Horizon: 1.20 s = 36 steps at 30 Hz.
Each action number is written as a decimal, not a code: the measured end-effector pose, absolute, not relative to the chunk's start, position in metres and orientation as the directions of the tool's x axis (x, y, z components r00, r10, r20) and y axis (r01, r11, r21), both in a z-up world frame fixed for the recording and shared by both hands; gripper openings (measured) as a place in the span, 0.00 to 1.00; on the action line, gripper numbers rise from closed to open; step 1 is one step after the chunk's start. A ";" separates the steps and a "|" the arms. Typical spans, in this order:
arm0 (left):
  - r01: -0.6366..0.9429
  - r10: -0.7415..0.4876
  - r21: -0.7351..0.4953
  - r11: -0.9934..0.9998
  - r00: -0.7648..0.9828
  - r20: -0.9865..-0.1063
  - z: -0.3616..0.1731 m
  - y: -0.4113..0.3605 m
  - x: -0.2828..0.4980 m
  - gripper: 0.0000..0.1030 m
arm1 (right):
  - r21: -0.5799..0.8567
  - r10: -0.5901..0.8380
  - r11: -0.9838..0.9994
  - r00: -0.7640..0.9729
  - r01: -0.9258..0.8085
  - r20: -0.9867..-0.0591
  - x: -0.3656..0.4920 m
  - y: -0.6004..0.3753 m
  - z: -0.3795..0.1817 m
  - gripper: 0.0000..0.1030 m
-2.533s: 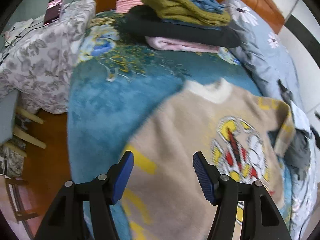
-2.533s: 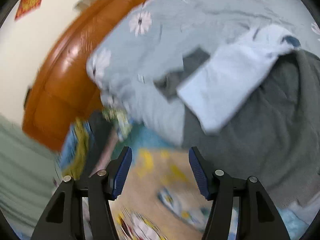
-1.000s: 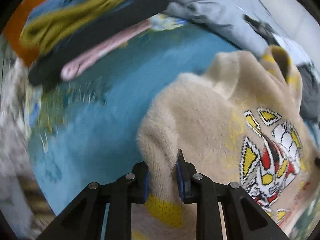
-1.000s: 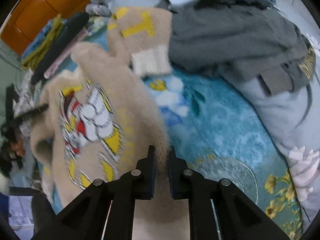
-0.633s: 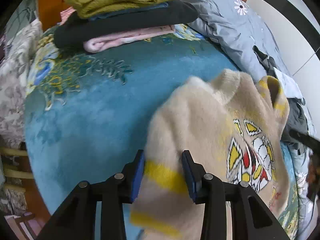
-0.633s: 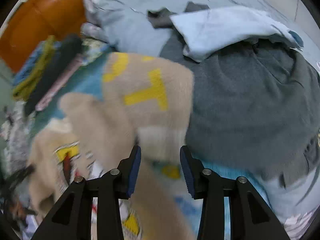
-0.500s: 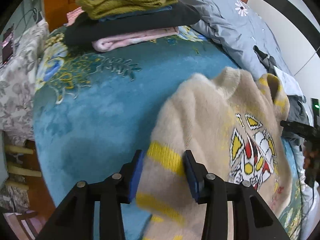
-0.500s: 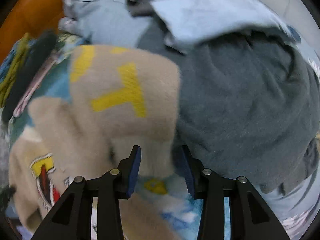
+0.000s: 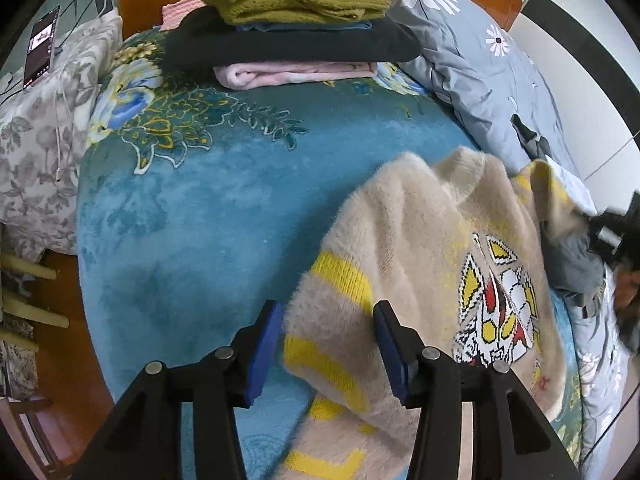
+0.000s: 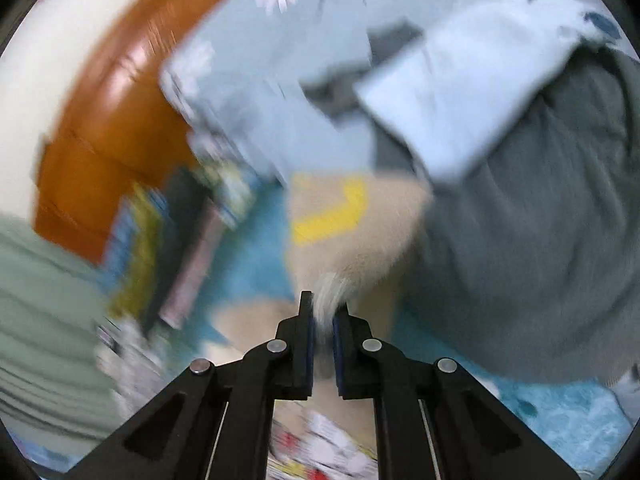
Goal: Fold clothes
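A beige fuzzy sweater (image 9: 432, 256) with yellow stripes and a cartoon print lies on the blue bedspread (image 9: 192, 216). Its left sleeve is folded over the body. My left gripper (image 9: 326, 354) is open, with the striped sleeve lying between its blue pads (image 9: 262, 350), which do not press on it. In the blurred right wrist view my right gripper (image 10: 320, 346) is shut on the white cuff of the sweater's other sleeve (image 10: 344, 232) and lifts it.
A stack of folded clothes (image 9: 292, 24) sits at the head of the bed. A grey floral quilt (image 9: 480, 60) and a grey garment pile (image 10: 540, 240) lie along the right. A floral pillow with a phone (image 9: 40, 52) is at the left, beyond the bed's edge.
My left gripper has opened and let go of the folded left sleeve. My right gripper has closed on the right sleeve's cuff and swings it up; its view is blurred.
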State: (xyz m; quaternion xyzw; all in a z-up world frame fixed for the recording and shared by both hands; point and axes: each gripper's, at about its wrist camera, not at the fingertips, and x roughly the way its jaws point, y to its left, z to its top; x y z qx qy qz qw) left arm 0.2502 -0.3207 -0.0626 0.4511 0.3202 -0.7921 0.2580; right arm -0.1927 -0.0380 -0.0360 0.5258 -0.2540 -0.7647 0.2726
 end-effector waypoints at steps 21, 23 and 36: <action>0.680 0.059 -0.261 -0.685 -0.305 -0.951 -0.124 -0.276 0.293 0.54 | 0.712 -0.616 -0.702 -0.505 0.003 -0.605 -0.195 0.038 0.002 0.51; 0.669 0.056 -0.241 -0.703 -0.286 -0.957 -0.129 -0.266 0.287 0.54 | 0.693 -0.616 -0.721 -0.487 0.030 -0.620 -0.179 0.043 0.001 0.58; 0.785 -0.309 0.037 -0.618 -0.200 -0.930 -0.074 -0.292 0.313 0.14 | 0.559 -0.583 -0.811 -0.338 0.175 -0.739 -0.070 0.074 -0.026 0.59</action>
